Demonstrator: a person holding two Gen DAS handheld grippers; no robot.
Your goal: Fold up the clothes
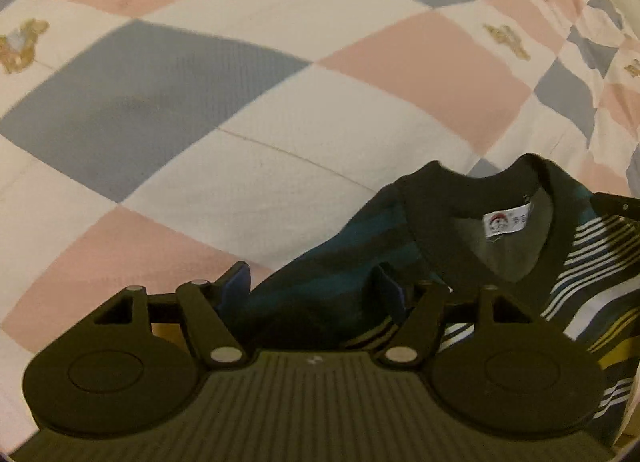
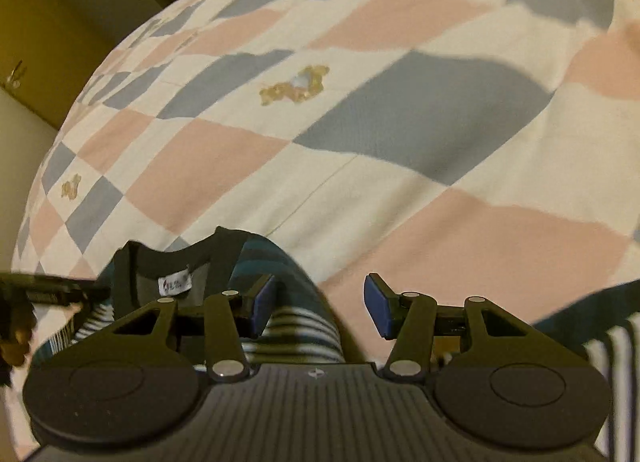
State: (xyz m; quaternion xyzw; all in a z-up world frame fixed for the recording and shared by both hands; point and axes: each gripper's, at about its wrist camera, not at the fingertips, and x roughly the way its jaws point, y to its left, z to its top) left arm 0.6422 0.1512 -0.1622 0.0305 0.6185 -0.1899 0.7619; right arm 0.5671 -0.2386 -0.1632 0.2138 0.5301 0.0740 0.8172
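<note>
On the bed, a striped sweater is laid on the checked quilt; its collar with the white label faces up; the left gripper and the right gripper are seen at its shoulders; both sets of jaws are spread wide, with sweater cloth between them.

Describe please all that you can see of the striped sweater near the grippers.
The sweater is a soft knit with teal and dark bands, white and yellow stripes lower down, and a black ribbed collar with a white label inside. It lies on the checked quilt, neck opening facing the cameras. Each shoulder sits between open fingers: the left gripper at one, the right gripper at the other. Its lower part is out of view.
</note>
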